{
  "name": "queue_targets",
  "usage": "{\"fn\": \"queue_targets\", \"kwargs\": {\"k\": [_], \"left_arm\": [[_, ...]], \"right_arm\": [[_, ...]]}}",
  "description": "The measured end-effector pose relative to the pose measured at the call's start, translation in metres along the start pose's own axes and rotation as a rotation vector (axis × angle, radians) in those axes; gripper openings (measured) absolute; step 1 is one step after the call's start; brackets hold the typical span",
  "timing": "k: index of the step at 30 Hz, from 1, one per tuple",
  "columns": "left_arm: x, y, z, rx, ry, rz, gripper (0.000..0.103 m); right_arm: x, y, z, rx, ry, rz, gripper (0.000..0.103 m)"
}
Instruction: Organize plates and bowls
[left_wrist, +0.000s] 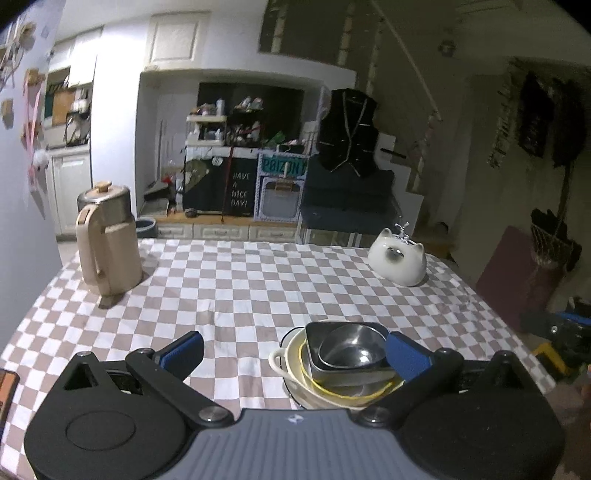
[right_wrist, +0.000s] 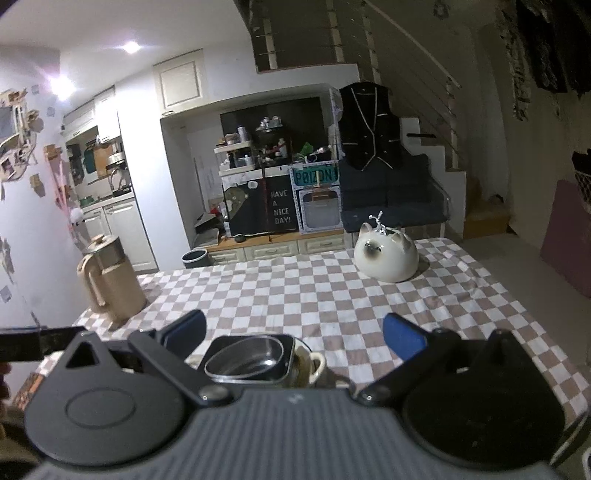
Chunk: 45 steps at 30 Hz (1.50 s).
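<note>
Both tools spread wide | left tool (left_wrist: 293, 350) | right tool (right_wrist: 293, 334) | above nested bowls (left_wrist: 345, 354)

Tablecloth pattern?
Tan-and-white checks on the tablecloth; left wrist view shows it best.
</note>
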<state>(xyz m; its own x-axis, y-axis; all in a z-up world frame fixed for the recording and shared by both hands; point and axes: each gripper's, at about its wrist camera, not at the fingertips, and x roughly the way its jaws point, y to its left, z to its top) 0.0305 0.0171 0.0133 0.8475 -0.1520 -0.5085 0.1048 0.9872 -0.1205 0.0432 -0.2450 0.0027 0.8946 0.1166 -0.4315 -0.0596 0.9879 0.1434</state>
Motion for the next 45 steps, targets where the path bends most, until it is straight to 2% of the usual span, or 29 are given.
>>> {"fn": "queue_targets", "kwargs": {"k": [7, 20, 31, 45], "left_arm": [[-0.014, -0.011, -0.023, 0.079, -0.03, 0.093, 0.103], [-0.015, -0.01, -0.055, 0.095, 0.004, 0.093, 0.103], [-0.017, -0.015, -0.069, 0.108, -0.012, 0.09, 0.103], [-0.017, -0.015, -0.08, 0.106, 0.007, 0.076, 0.103]], "right_arm": [[-0.01, 0.009, -0.019, -0.072, 0.01, -0.036, 0.102], [-0.016, 0.008, -0.037, -0.111, 0.025, -0.045, 0.102], [-0.023, 0.009, -0.046, -0.146, 0.014, -0.06, 0.102], [-0.019, 0.004, -0.051, -0.145, 0.019, -0.074, 0.102]]}}
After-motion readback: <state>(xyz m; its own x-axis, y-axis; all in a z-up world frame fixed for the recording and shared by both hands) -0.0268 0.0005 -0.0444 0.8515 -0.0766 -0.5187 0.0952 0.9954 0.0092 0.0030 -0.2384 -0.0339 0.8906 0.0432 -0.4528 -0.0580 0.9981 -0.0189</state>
